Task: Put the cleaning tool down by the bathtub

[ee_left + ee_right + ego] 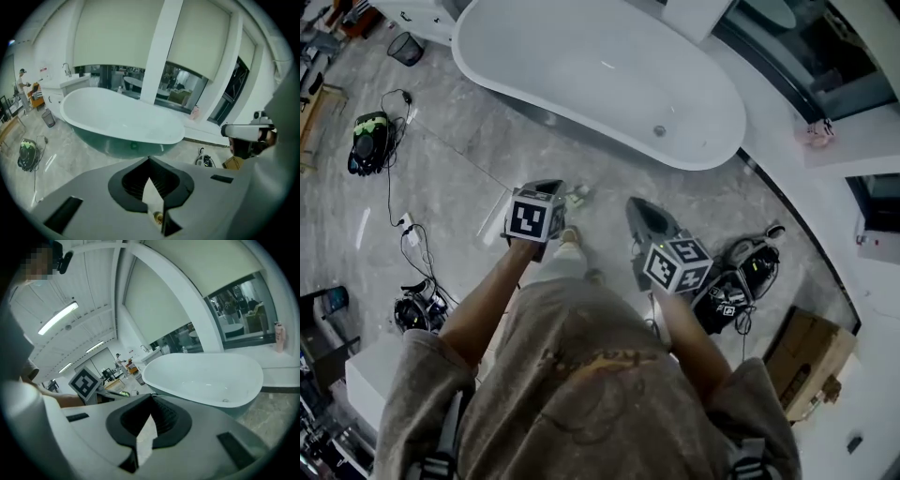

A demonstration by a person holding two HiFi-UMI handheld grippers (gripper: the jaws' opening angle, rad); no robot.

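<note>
The white oval bathtub stands on the grey marble floor ahead of me; it also fills the middle of both gripper views. A small pale green-and-white object, which may be the cleaning tool, lies on the floor a little in front of the tub, just beyond a foot. My left gripper hovers beside that object, jaws shut and empty. To its right my right gripper is held up too, shut with nothing between its jaws.
A black-and-green machine with a trailing cable sits at the left, and a wire bin stands beyond it. Black gear and a cardboard box lie at the right. A pink bottle stands on the window ledge.
</note>
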